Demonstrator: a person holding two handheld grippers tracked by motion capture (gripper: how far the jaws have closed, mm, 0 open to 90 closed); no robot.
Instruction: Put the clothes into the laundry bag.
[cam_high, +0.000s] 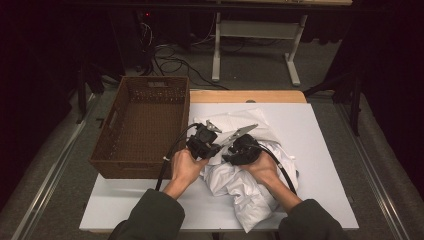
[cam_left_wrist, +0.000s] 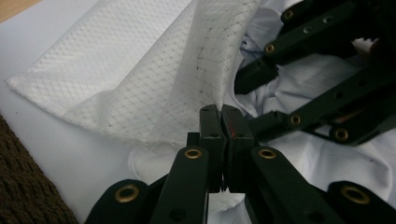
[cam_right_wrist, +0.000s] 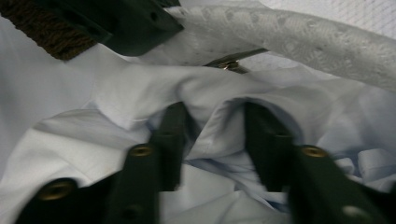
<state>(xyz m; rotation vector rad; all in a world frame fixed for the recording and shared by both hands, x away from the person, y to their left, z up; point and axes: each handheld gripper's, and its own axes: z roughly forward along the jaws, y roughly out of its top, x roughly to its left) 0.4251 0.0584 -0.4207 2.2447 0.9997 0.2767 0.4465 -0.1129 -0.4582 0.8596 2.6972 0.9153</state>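
While the wicker basket stands empty at the left edge of the table, the white laundry is seen from the high view heaped on the white tabletop, so the work is judged to be at an early stage: nothing has been put away, and every piece is left to be dealt with. The left hand-held gripper and the right hand-held gripper are held close together over the heap.

From the left gripper view, the left hand-held gripper is seen with its jaws pressed together, pinching an edge of white cloth. A stiffer mesh cloth with a fine diamond weave lies beyond, partly lifted and partly flat on the table. The basket's coarse brown braid is glimpsed at the lower left.

From the right gripper view, the right hand-held gripper is shown with jaws spread, sunk into soft, smooth, pale folds of shirt fabric; a fold lies between them, not pinched. A lacy embroidered band crosses above.
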